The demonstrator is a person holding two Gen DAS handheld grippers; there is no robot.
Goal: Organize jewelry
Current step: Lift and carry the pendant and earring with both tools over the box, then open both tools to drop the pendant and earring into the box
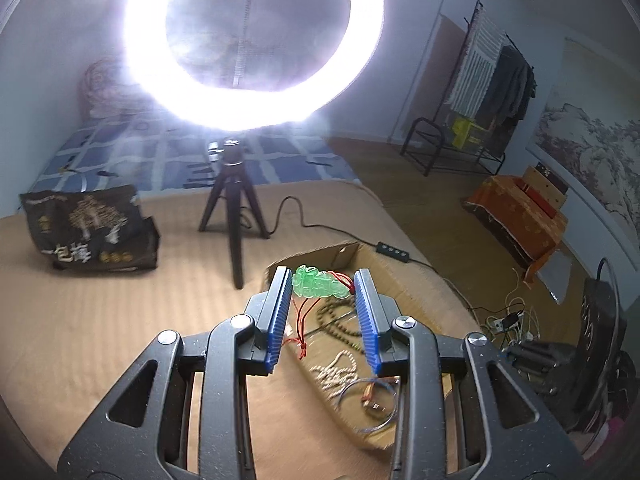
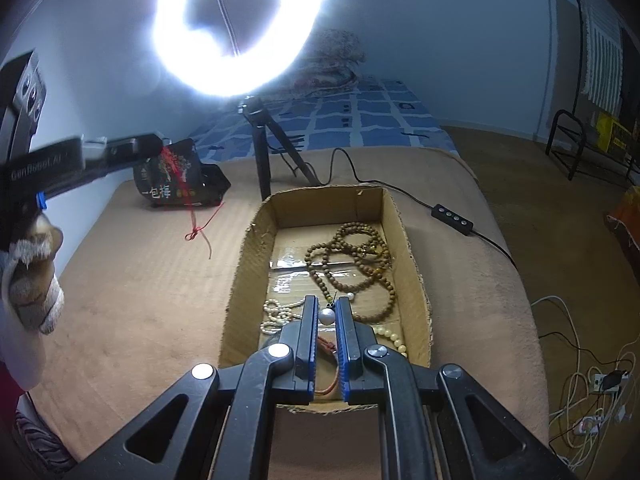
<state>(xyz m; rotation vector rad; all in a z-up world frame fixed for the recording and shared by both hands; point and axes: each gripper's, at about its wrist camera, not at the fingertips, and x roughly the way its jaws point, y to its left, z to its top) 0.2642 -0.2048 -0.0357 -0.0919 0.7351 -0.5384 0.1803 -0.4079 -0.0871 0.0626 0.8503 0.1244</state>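
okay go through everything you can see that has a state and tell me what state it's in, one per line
left gripper: shut on jade pendant, lifted, red cord dangling
right gripper: shut on pearl, inside cardboard box
cardboard box: open-topped, holding wooden bead strands in a tangle
ring light: on

A lit ring light (image 2: 236, 28) on its tripod (image 2: 266, 148) at twelve o'clock; black printed bag (image 1: 92, 232) at ten.

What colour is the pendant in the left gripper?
Green pendant on a red cord; the left wrist view shows it best.
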